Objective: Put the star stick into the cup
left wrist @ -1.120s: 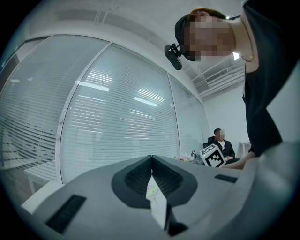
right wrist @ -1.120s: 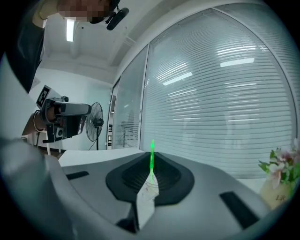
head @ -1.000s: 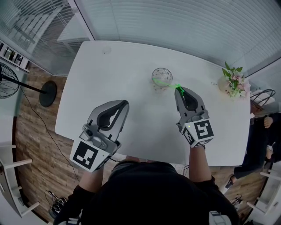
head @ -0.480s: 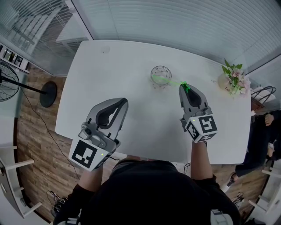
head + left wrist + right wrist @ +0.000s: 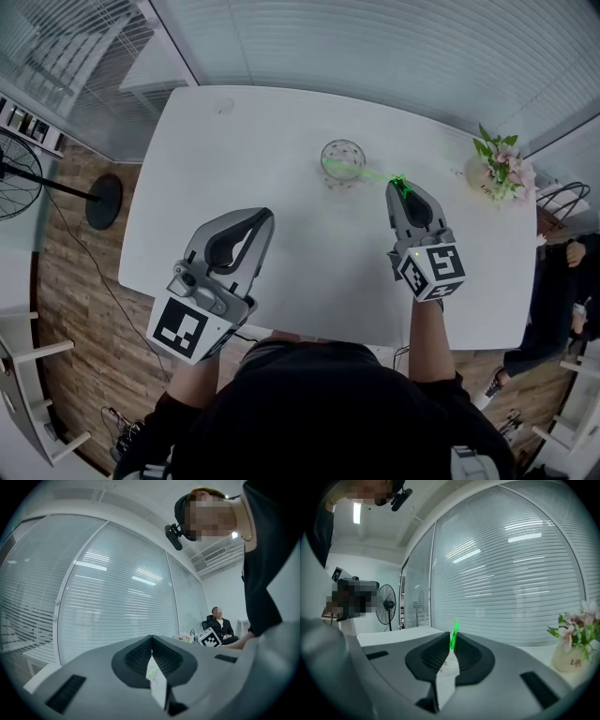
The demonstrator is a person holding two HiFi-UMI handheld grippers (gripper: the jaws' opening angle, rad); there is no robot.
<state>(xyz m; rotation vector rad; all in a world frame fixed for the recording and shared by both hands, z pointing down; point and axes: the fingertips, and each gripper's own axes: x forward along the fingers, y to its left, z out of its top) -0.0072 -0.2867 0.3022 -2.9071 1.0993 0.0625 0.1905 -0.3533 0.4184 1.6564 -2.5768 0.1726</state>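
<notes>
A clear glass cup (image 5: pixel 342 161) stands upright in the middle of the white table (image 5: pixel 234 141). The thin green star stick (image 5: pixel 370 174) lies almost level, with its far end inside the cup. Its near end sits between the tips of my right gripper (image 5: pixel 399 185), just right of the cup. Those jaws are opening slightly, and the right gripper view still shows the stick (image 5: pixel 453 637) pinched at the tips of my right gripper (image 5: pixel 451 647). My left gripper (image 5: pixel 262 217) hovers near the table's front left, shut and empty. Seen from my left gripper (image 5: pixel 151 640), the jaws meet.
A small pot of pink flowers (image 5: pixel 497 174) stands at the table's right edge, close to my right gripper, and shows as the flower pot (image 5: pixel 573 645) too. A floor fan (image 5: pixel 23 173) stands left of the table. A seated person (image 5: pixel 218 626) is far off.
My right gripper has shifted right and slightly away from the cup, drawing the stick out longer over the cup's rim. The left gripper has stayed put.
</notes>
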